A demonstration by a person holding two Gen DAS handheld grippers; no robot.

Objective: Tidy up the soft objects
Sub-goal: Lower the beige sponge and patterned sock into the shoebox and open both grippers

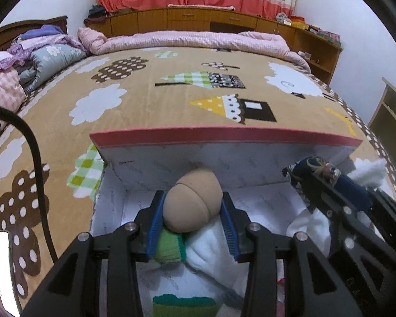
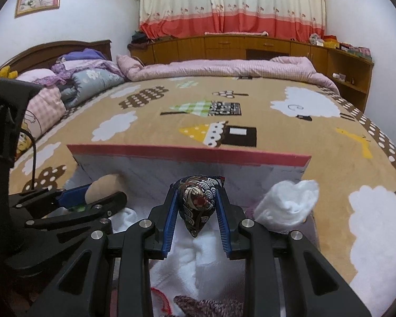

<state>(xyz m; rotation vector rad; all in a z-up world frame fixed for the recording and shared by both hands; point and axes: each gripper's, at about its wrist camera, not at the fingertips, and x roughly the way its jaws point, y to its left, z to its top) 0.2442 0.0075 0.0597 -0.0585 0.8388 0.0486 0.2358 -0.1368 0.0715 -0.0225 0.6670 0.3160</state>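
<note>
Bedroom light fell on a plush tan blanket (image 1: 145, 105) carrying an open, red-rimmed box (image 1: 224, 137). Over its white interior, the left gripper (image 1: 194, 211) pinched a smooth tan foam acorn (image 1: 192, 203), and the right gripper (image 2: 198, 208) clamped a patterned cloth beanbag (image 2: 198, 203) at mid-body. Both looked light and squashy, likely best held across their widest part. White fluffy cloth (image 2: 287, 206) and socks (image 1: 169, 248) lay below.
</note>
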